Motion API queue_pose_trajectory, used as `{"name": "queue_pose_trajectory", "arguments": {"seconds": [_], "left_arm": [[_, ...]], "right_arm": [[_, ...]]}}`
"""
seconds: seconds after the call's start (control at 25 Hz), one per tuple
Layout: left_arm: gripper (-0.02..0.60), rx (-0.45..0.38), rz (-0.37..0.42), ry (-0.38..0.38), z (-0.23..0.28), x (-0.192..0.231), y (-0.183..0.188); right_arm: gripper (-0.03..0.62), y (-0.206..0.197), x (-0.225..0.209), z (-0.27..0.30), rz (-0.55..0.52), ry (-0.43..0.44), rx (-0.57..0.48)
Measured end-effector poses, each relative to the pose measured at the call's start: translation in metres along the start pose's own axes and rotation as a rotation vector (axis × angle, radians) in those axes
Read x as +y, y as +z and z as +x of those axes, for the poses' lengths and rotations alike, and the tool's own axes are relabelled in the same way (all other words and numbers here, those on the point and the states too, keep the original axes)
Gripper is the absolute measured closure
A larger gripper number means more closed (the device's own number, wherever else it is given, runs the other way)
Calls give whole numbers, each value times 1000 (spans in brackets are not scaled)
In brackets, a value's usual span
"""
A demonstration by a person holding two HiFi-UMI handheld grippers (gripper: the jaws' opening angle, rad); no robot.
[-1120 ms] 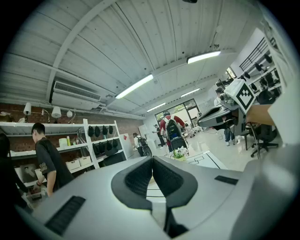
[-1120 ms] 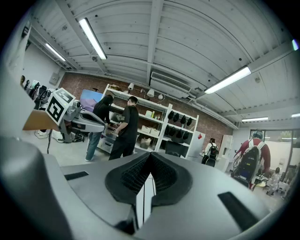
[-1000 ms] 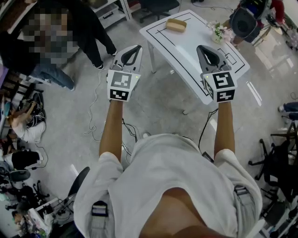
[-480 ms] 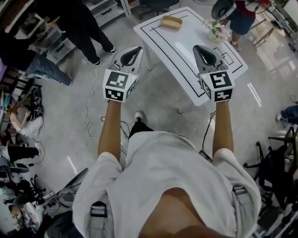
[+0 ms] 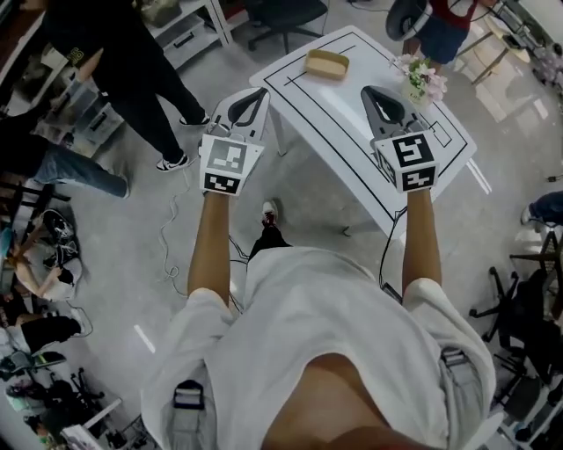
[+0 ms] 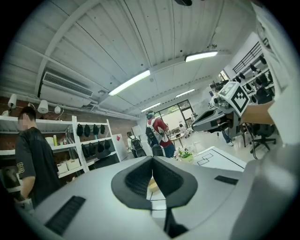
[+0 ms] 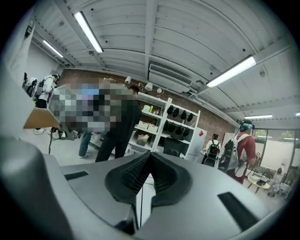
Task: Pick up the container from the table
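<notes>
A tan, shallow container [image 5: 326, 63] lies at the far end of a white table [image 5: 334, 101] marked with black lines. My left gripper [image 5: 257, 91] is shut and empty, held over the floor just beside the table's left edge. Over the table's near part my right gripper [image 5: 374, 91] is also shut and empty, well short of the container. In the left gripper view its jaws [image 6: 152, 158] meet at the tips, with a tan bit of the container [image 6: 152, 185] showing beneath them. The right gripper view shows closed jaws [image 7: 150, 154] above the white table [image 7: 145, 193].
A small pot of flowers [image 5: 420, 81] stands on the table's right side. One person in black [image 5: 132, 79] stands at the left, another [image 5: 435, 26] beyond the table. An office chair [image 5: 283, 12] sits behind it, more chairs [image 5: 528, 308] at the right. Cables [image 5: 176, 206] trail on the floor.
Both grippers have moved forward together toward the table, so the right one is now over its near part. The person in black has stepped along the left side.
</notes>
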State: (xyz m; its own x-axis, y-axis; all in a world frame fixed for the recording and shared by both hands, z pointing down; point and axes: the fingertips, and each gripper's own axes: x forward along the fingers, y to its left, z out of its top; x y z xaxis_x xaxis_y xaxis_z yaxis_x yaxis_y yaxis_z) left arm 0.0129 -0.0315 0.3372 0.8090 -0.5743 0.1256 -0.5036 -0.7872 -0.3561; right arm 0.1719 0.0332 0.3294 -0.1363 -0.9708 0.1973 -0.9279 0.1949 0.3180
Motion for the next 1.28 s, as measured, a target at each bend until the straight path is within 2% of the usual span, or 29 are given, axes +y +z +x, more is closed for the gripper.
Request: {"name": "queue_pose_trajectory", "arguments": {"seconds": [0.2,0.32,0.68,0.96,1.24,1.28], "left_arm": [[563,-30,13,-55,47,77,-2],[563,-27,16,-96,77,112,-14],[563,-7,-41,-192,147,176,-71],[563,55,-107,-199,201,185,-111],[563,157,-172,-167,244,169,-149],[563,170,-188,-162,250,166,-155]], "right_arm": [[580,26,-15,77,35,-52,33],[580,32,-24,121,47,-88,62],[579,13,-33,220,44,-128,182],[579,-34,-53,268,41,-61,279],[576,-102,-71,318,21,92,405],[558,-113,-74,324,20,116,425]]}}
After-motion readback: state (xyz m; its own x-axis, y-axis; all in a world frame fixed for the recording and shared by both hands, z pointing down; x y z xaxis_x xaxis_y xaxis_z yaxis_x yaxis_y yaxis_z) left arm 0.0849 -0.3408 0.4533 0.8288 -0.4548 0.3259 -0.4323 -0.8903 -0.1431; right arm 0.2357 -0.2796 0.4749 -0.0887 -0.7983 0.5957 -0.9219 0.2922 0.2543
